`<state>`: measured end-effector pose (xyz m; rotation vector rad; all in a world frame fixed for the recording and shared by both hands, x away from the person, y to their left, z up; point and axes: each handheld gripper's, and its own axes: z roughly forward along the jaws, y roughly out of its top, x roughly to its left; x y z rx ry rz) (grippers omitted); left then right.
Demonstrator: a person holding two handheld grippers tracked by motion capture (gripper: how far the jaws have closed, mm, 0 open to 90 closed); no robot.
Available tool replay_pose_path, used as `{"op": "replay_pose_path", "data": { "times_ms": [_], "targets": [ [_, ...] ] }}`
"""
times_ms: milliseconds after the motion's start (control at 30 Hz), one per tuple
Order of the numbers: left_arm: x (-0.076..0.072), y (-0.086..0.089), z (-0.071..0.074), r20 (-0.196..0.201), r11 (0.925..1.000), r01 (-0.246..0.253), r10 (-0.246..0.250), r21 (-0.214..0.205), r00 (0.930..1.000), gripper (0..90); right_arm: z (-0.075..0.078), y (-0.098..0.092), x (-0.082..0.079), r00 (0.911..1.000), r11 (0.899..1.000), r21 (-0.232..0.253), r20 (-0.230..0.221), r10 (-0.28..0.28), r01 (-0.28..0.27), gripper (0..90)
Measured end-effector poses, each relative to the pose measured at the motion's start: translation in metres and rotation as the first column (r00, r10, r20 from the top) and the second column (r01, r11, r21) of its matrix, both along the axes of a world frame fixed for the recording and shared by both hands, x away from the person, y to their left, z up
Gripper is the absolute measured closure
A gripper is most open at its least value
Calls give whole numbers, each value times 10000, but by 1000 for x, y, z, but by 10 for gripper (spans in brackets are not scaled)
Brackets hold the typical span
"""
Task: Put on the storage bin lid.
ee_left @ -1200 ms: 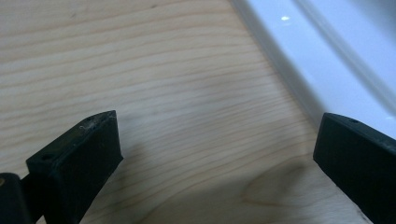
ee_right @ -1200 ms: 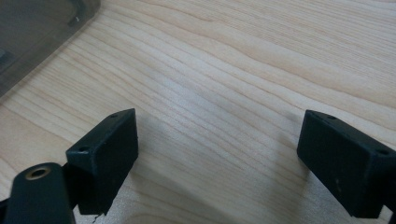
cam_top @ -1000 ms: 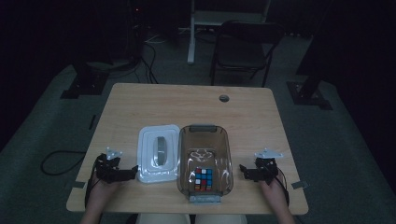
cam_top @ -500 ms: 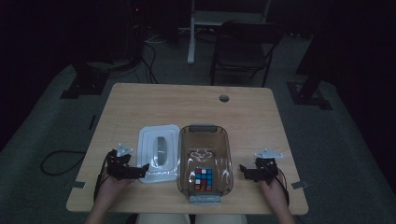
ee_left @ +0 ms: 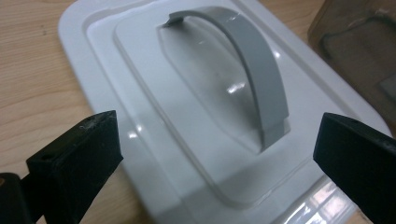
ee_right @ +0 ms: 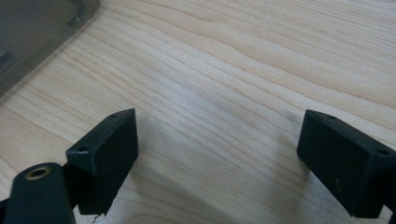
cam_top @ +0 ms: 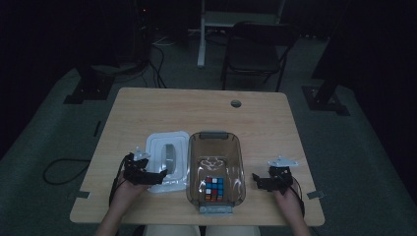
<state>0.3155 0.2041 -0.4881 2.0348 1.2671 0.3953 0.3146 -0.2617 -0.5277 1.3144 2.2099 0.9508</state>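
The table [cam_top: 196,108] is a light wooden top with a round grommet hole [cam_top: 236,103] near its far edge. On its near half stands the bin [cam_top: 215,169] — a brown see-through tub, long side running away from the person, uncovered. Touching or just beside the bin's left wall lies the lid [cam_top: 167,160], white, flat on the wood, with a grey arched handle [ee_left: 254,79] along its middle. Inside the bin, at the near end, sits a cube [cam_top: 214,189] with coloured squares on its top face. The left gripper [cam_top: 156,175] is over the lid's near-left corner; its jaws stand wide apart with nothing between them, and in the left gripper view they flank the near end of the handle from above — no contact with the lid is visible. The right gripper [cam_top: 255,178] is just right of the bin, low over bare wood, jaws likewise spread and empty; the right gripper view shows a corner of the bin at upper left.
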Motion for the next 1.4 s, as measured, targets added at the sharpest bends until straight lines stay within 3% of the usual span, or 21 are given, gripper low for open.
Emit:
{"op": "replay_pose_path", "data": {
  "times_ms": [233,533,633,667,767,833,1067,1400],
  "targets": [
    [8,-8,-2,233,9999,129,-130,72,9996,16,0,0,0,10000,10000,-4,-1,0,0,123],
    [18,-20,-5,377,9997,75,-67,-216,9993,16,0,0,0,10000,10000,-3,-3,-1,1,123],
    [21,-27,-5,527,9998,213,-215,43,9984,25,0,0,0,10000,10000,0,-5,-2,2,123],
    [22,-30,-5,650,9996,244,-254,170,9976,69,0,0,0,10000,10000,3,-4,-4,4,123],
    [23,-36,-5,795,9997,194,-207,177,9966,70,0,0,0,10000,10000,2,-1,-2,2,124],
    [25,-37,-5,793,9996,238,-247,119,9965,152,0,0,0,10000,10000,2,-2,-2,2,123],
    [29,-42,-11,613,9999,-18,9,144,9981,248,0,0,0,10000,10000,1,-6,-3,3,124],
    [32,-43,-17,415,10000,-8,8,-15,9991,487,0,0,0,10000,10000,9,-4,-17,17,125]
  ]
}}
